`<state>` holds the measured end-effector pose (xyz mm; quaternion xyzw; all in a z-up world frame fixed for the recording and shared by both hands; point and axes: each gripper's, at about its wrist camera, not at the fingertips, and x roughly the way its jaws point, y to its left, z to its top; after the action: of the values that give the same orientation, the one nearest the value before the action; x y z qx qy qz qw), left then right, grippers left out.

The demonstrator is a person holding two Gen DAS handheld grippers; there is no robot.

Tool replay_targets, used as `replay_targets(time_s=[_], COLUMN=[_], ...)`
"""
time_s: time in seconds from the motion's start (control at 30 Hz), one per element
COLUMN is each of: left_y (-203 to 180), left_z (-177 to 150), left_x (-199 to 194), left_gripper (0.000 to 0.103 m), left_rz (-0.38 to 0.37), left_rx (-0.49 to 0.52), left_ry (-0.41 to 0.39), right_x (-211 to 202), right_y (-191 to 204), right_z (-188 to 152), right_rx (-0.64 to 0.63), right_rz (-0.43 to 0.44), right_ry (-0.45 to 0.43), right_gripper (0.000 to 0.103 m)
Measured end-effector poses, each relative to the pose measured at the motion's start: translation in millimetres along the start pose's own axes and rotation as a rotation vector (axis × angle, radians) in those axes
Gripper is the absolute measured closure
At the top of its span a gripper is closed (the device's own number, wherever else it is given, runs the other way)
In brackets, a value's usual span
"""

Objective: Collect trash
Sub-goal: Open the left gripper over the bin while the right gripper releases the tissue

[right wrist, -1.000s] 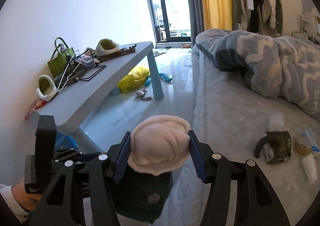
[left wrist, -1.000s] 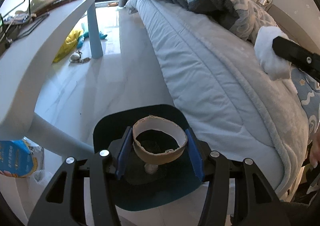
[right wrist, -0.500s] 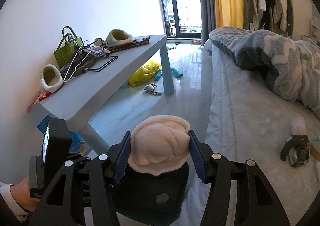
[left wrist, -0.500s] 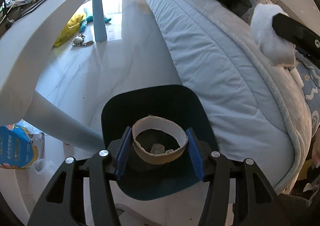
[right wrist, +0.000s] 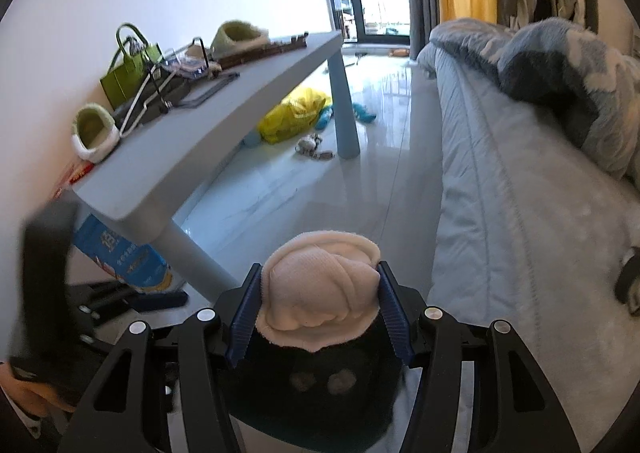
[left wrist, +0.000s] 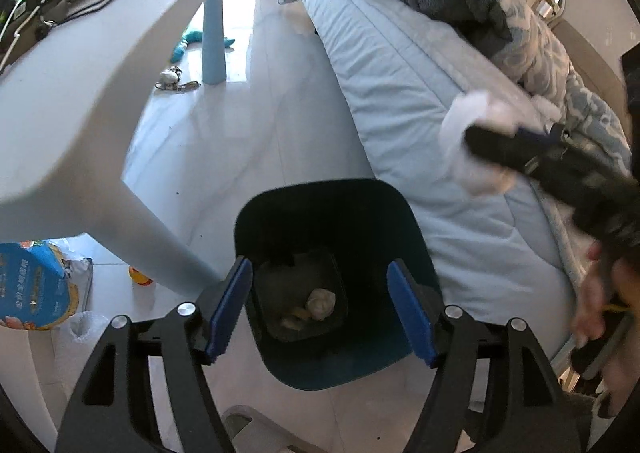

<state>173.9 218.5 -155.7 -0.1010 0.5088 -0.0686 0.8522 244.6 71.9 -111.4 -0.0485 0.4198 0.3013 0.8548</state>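
A dark blue trash bin stands on the floor beside the bed. My left gripper is open and empty directly above it. Inside the bin lie a crumpled white wad and a brown cardboard piece. My right gripper is shut on a cream fluffy wad, held above the bin. In the left wrist view that wad and the right gripper's arm show at the right, over the bed edge.
A light blue table with a leg stands left of the bin, bearing slippers and a green bag. The bed with a quilt is right. A blue bag, a yellow bag and toys lie on the floor.
My left gripper has opened and the cardboard ring has dropped into the bin. My right gripper with the cream wad has moved closer over the bin.
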Motion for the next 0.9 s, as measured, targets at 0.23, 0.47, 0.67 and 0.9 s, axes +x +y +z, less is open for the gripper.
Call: replay_targets(time_s=[0.23,0.47,0.67,0.9], left_y=[8,13,13,9], left_z=[8,11,18,26], left_x=[-26,-44,-66,-96], left_gripper=[0.029,0.029,0.033,0.04], left_rz=[0.006,0.015,-0.001,-0.015], left_rx=[-0.016,-0.019,-0.039,-0.052], left_ry=[-0.076,-0.13,-0.201,-0.295], right_x=[29,50,72,93], right_y=[6,13,15,22], right_z=[-13,-24,-37,-51], right_rx=[0.012,-0.017,-0.023,-0.043], right_rz=[-0.002,-0.02,-0.02,-0.021], right_ry=[0.082,0.15,0.216,0.284], right_gripper=[0.046,0.046,0.046,0.046])
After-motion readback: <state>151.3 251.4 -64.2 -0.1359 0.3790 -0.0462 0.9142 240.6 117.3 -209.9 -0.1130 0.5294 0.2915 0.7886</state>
